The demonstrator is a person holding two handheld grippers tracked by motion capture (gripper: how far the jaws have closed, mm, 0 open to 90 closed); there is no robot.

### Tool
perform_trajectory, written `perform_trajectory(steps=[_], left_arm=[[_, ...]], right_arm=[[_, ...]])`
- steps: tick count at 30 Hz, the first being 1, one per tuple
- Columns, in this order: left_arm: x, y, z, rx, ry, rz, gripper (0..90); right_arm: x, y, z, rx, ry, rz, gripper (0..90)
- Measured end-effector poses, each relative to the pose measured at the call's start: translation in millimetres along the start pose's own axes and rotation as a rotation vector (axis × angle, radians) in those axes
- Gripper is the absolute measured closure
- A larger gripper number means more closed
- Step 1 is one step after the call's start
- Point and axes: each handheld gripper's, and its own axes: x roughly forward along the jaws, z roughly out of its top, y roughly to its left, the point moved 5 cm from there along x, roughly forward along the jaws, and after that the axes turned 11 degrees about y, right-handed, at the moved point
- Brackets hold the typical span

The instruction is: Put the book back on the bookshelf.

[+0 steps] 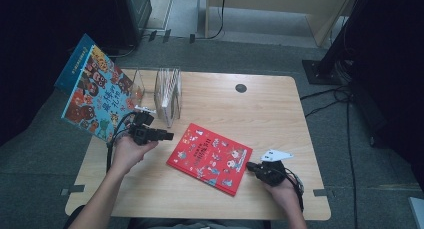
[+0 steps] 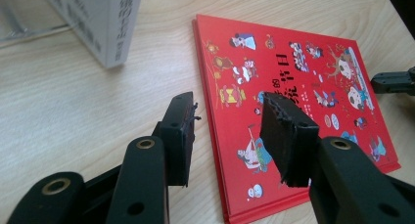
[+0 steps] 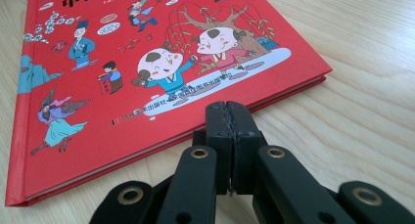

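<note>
Two tools flank red book (image 1: 210,158): left tool (image 1: 169,136), right tool (image 1: 250,165).

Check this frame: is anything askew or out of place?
The blue book leans tilted past the table's left edge, beside the clear rack. The red book lies flat but skewed to the table edges.

In your left gripper view the red book (image 2: 293,87) is cut off at the bottom edge, near corner hidden behind the right jaw. White book spine (image 2: 105,23), upper left, runs off the top; its print is too blurred to read. In the right gripper view the red book's top and left run out of frame. High view: blue book (image 1: 92,91) hides the clear rack's (image 1: 167,94) left end; titles too small to read.
</note>
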Motion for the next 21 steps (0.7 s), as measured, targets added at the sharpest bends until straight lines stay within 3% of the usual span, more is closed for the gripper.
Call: perform_trajectory(steps=[1,11,15,21], left_arm=[[-0.3,0.1,-2.6,-0.004,-0.005,-0.012,63.3],[4.3,8.3,-31.5,-0.037,-0.008,0.027,64.2],[3.2,6.3,-40.9,-0.036,-0.019,0.037,64.7],[4.8,3.4,-54.2,-0.038,-0.013,0.054,69.1]], right_arm=[[1.0,0.8,1.1,-0.002,0.003,0.004,89.2],[13.7,6.2,18.5,-0.057,0.014,0.047,88.0],[10.0,-4.7,30.0,-0.016,-0.049,0.028,88.7],[12.4,-18.4,39.2,0.02,-0.061,-0.011,90.0]])
